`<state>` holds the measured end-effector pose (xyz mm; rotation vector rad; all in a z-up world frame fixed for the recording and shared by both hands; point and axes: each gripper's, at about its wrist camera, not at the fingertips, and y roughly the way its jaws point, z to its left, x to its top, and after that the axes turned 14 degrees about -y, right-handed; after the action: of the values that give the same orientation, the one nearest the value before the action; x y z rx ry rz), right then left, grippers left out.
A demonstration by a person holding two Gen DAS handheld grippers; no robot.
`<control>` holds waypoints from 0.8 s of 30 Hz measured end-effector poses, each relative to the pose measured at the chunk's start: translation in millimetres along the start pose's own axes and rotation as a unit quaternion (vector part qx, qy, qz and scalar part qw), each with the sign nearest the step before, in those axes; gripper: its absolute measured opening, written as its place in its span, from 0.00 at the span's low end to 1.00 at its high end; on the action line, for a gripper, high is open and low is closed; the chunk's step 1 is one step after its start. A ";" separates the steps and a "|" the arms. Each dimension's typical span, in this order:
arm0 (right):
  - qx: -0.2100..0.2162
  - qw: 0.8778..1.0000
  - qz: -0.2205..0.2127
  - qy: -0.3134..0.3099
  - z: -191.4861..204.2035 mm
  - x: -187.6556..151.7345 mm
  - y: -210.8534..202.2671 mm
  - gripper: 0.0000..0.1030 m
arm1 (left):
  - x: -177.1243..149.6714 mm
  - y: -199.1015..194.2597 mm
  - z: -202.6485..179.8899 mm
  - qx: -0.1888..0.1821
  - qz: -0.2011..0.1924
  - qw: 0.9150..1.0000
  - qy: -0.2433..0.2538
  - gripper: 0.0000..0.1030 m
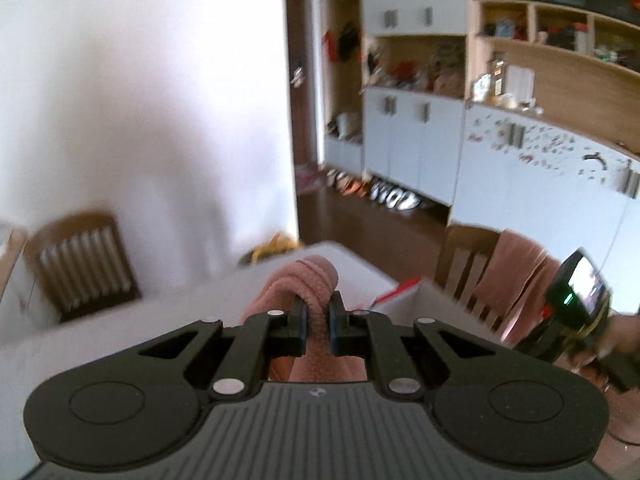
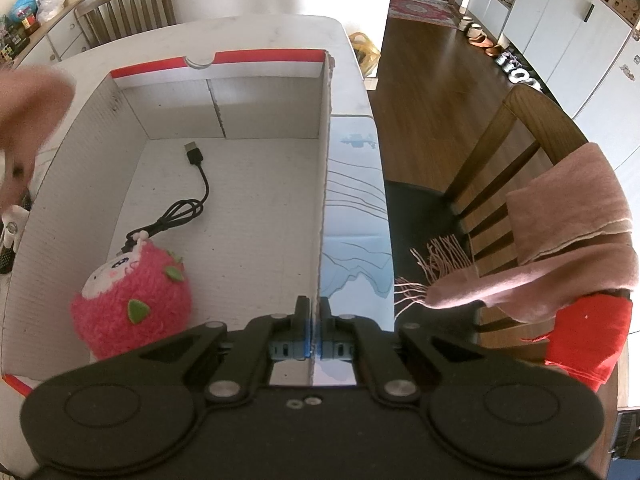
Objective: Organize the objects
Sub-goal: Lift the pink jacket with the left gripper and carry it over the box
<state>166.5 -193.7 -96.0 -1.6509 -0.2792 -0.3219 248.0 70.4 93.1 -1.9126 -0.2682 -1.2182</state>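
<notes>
Box (image 2: pixel 256 208) sits open on the counter (image 2: pixel 356 92), near wall hidden by the right tongs. Left to right inside: pink plush (image 2: pixel 132 304), partly covered at the bottom, black USB cable (image 2: pixel 184 208), bare floor. Right tongs (image 2: pixel 313 312) clamped on the box's right wall. Left tongs (image 1: pixel 318 312) pinch a pink cloth (image 1: pixel 304 280), lifted over the counter; that view is blurred, cloth's lower end cut off.

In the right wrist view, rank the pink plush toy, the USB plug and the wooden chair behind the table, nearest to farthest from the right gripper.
From the right gripper, clamped on the box wall:
1. Pink plush toy, lower left, inside the box.
2. USB plug, further in, mid-floor of the box.
3. Wooden chair, top left, beyond the table.
</notes>
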 end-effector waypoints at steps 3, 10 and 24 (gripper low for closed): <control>0.000 1.000 0.000 0.001 -0.1 -0.1 0.0 0.01 | 18.6 0.6 -19.4 -0.027 -0.014 0.999 0.015 0.09; 0.000 1.000 -0.001 0.001 0.1 -0.2 0.0 0.01 | 31.6 22.8 -65.7 -0.080 -0.009 0.996 0.043 0.09; 0.001 1.000 -0.002 -0.001 1.3 0.8 0.3 0.01 | -12.0 97.2 -106.9 -0.108 0.053 0.990 0.071 0.09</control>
<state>167.4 -192.4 -96.1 -1.6496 -0.2834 -0.3225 227.6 -66.9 51.2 -1.9826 0.0412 -1.3491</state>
